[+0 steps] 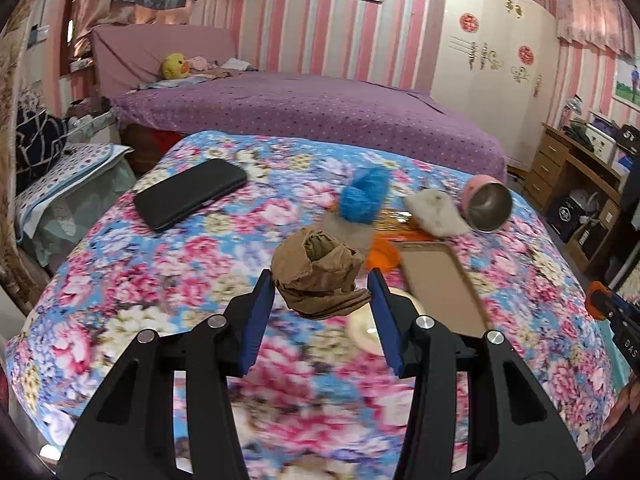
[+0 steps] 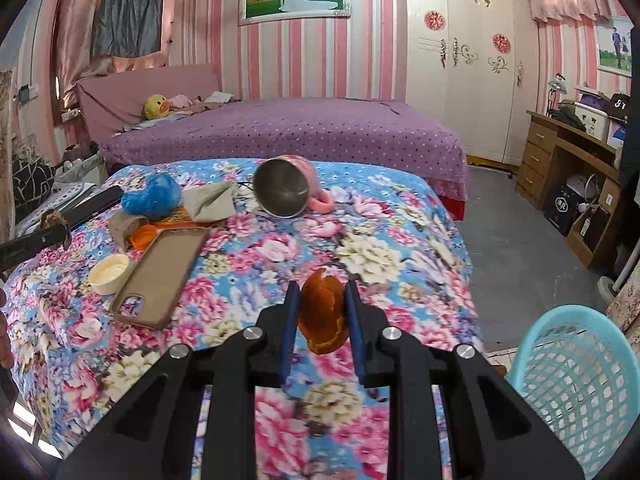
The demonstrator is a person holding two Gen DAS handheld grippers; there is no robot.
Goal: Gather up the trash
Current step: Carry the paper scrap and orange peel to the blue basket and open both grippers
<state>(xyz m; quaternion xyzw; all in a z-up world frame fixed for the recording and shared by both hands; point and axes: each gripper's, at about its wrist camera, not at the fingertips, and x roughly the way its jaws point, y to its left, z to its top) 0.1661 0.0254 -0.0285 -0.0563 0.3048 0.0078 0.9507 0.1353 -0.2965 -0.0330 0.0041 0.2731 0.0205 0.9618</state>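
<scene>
My left gripper (image 1: 322,282) is shut on a crumpled brown stocking wad (image 1: 318,270) and holds it above the floral tablecloth (image 1: 160,280). My right gripper (image 2: 322,296) is shut on an orange peel (image 2: 323,312) above the cloth's near right part. A light-blue mesh basket (image 2: 576,392) stands on the floor at the lower right of the right wrist view. More orange peel (image 2: 144,236), a blue fluffy wad (image 2: 152,196) and a grey-white cloth (image 2: 210,200) lie on the cloth. The left gripper also shows at the left edge of the right wrist view (image 2: 52,224).
A black phone (image 1: 190,192), a tan phone case (image 2: 160,276), a cream lid (image 2: 109,272) and a tipped pink steel-lined mug (image 2: 286,192) lie on the cloth. A purple bed (image 2: 280,128) is behind. A wooden desk (image 2: 560,160) stands at the right.
</scene>
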